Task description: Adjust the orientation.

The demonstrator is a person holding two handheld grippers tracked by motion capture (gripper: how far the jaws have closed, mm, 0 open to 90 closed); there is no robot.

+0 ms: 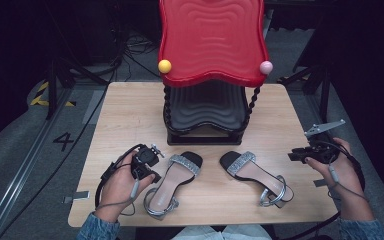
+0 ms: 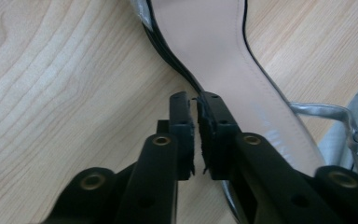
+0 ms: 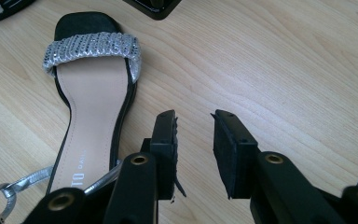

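Observation:
Two black sandals with glittery silver toe straps lie on the wooden table [image 1: 130, 110]. The left sandal [image 1: 172, 182] lies toe away, the right sandal [image 1: 255, 175] angled toward the front right. My left gripper [image 1: 155, 175] points down at the left sandal's outer edge. In the left gripper view its tips [image 2: 196, 100] sit at the black rim of the beige insole [image 2: 214, 51], a narrow slit between the pads, bare wood showing through. My right gripper [image 1: 295, 155] hovers right of the right sandal [image 3: 93, 107], its jaws [image 3: 193, 116] apart over bare wood.
A shoe rack stands at the table's back middle, with a red wavy top shelf [image 1: 212, 40] and a black lower shelf [image 1: 207, 110]. Its black foot [image 3: 154, 7] lies beyond the right sandal's toe. Silver ankle straps [image 2: 326, 112] trail at the sandals' heels near the front edge.

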